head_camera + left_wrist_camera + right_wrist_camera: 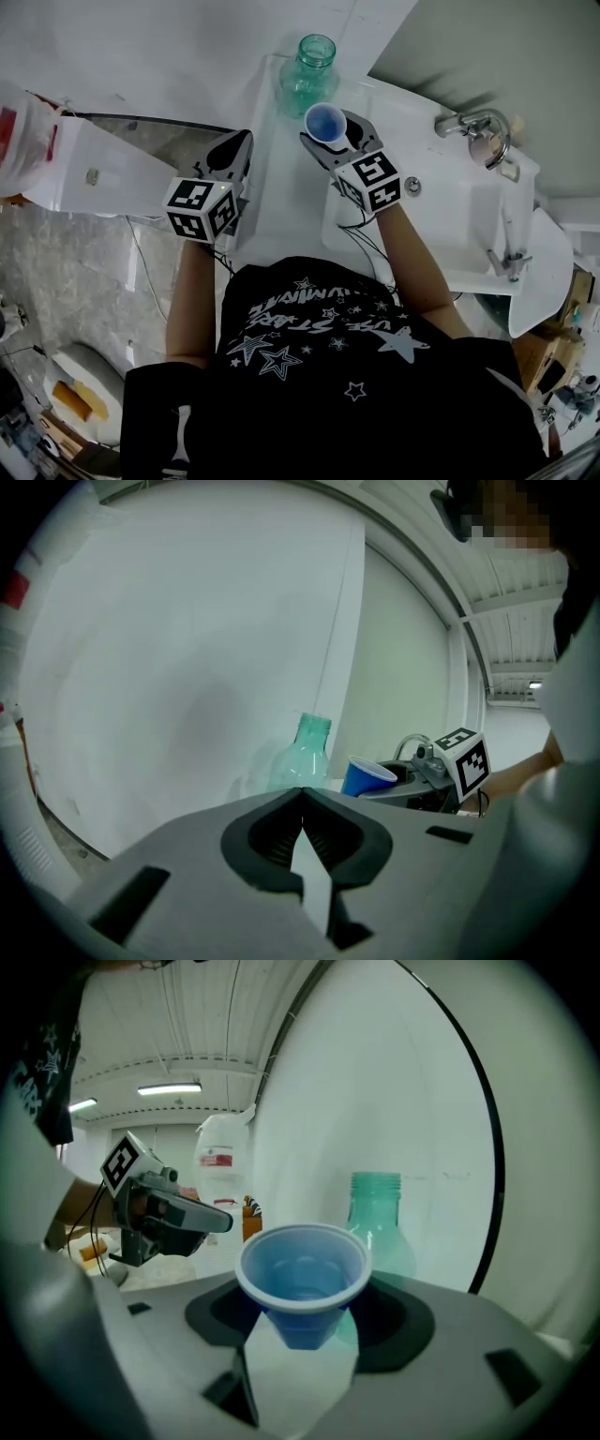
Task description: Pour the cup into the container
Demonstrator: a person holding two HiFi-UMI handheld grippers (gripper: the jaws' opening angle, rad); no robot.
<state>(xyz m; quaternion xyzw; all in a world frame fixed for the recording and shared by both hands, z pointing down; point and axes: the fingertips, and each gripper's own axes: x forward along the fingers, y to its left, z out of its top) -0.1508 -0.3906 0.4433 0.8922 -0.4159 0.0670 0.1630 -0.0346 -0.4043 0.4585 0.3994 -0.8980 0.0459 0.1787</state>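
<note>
While the right gripper [330,128] clamps the cup [324,120], centre its rim over the bottle [312,58] mouth, then tilt slowly; left gripper [232,150] closed, empty.

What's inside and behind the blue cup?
Inside the blue cup, held by the right tongs, only blue wall shows; clear liquid cannot be told. Behind: the green bottle, its base covered.

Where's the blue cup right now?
The blue cup is upright in the right hand-held gripper, near the head view's top middle, just this side of the green bottle and left of the tap.
</note>
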